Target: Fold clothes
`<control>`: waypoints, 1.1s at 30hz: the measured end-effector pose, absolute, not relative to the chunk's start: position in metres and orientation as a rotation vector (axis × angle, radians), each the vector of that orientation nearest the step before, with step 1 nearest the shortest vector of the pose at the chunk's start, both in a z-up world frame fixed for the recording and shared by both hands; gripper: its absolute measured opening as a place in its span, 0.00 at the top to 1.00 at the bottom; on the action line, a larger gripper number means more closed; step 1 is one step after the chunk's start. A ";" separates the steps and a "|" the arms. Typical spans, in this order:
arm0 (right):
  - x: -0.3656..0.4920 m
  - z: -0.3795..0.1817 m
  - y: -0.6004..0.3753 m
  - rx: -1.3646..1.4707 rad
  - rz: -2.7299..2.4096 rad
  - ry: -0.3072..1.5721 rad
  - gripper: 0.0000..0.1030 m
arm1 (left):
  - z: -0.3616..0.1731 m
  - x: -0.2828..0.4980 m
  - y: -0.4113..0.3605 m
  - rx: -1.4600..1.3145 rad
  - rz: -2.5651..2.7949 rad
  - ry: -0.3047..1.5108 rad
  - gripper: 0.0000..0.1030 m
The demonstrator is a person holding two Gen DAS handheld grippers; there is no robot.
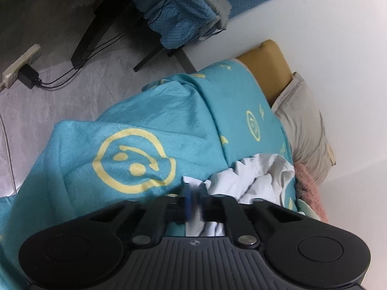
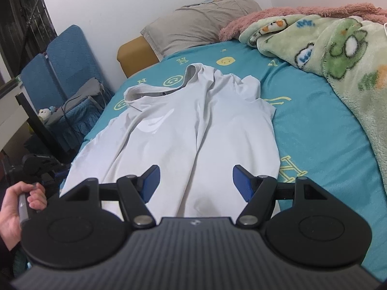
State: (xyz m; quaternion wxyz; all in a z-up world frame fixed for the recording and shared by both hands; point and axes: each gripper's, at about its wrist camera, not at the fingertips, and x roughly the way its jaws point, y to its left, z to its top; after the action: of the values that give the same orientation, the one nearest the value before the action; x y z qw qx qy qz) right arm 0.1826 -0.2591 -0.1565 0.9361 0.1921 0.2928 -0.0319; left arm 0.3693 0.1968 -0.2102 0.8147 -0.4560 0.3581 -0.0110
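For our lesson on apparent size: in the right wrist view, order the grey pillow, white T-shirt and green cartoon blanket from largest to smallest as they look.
1. White T-shirt
2. Green cartoon blanket, partly cut off, so possibly larger
3. Grey pillow, farthest away

The shirt (image 2: 183, 130) lies on the bed (image 2: 314, 130); behind it the pillow (image 2: 200, 26), to its right the blanket (image 2: 338, 55).

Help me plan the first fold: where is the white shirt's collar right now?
In the right wrist view the collar lies at the far end of the white shirt, on the teal sheet, pointing toward the grey pillow.
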 end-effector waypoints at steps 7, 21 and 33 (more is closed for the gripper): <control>0.183 -0.154 -0.258 0.387 -0.064 0.585 0.33 | -0.141 0.409 0.179 -0.688 -0.072 0.632 0.97; 0.215 -0.177 -0.275 0.369 -0.116 0.583 0.33 | -0.096 0.548 0.163 -0.167 0.322 0.603 0.94; 0.217 -0.162 -0.275 0.326 -0.100 0.518 0.33 | -0.107 0.419 0.094 -0.088 0.097 0.640 0.37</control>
State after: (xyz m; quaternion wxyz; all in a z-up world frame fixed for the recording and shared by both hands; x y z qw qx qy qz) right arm 0.2171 -0.2750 -0.1625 0.9523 0.1606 0.2550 -0.0490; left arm 0.4188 0.0938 -0.1070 0.9472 -0.0433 0.3142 0.0478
